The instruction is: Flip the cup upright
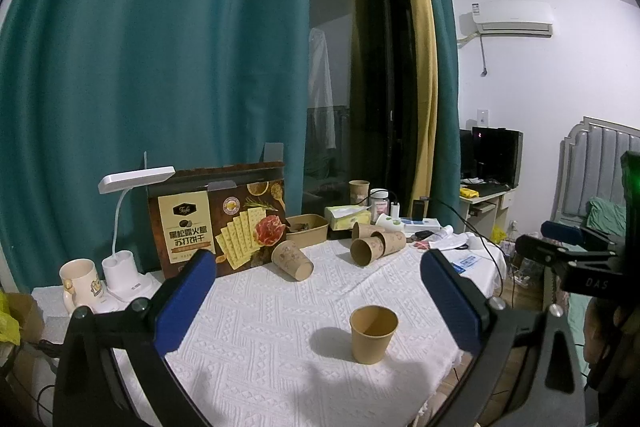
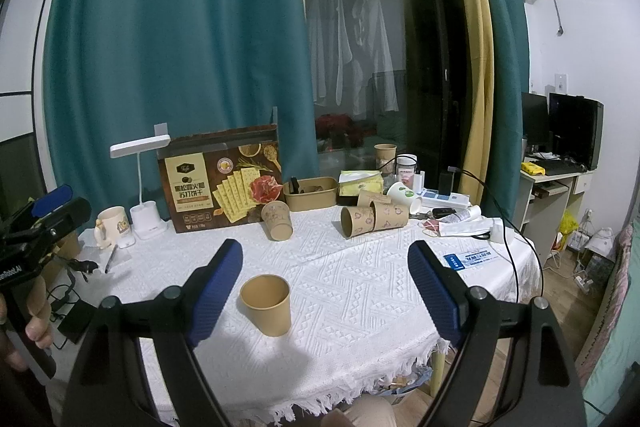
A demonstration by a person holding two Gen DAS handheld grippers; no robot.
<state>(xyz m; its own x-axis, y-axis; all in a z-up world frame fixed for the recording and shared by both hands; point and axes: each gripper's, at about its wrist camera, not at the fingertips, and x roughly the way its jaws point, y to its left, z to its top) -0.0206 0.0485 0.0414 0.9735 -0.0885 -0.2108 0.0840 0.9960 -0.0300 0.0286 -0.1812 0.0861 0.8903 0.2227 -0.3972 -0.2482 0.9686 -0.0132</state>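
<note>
Both hand-held grippers, left (image 1: 316, 303) and right (image 2: 324, 291), hung apart and empty, so a careless sweep risked toppling the upright cup (image 1: 373, 333) near the worktop's (image 1: 260, 347) front edge.

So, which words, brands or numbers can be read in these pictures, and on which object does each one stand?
"Tafe": brand on the cracker box.
"DAS": cut-off letters on the right gripper's black body, left wrist view.
"enRobot.AI": cut-off letters on the left gripper's black body, right wrist view.
Large Chinese characters on the cracker box: too blurred to quote reliably.
Blue card, air conditioner sticker: too small to read.
</note>
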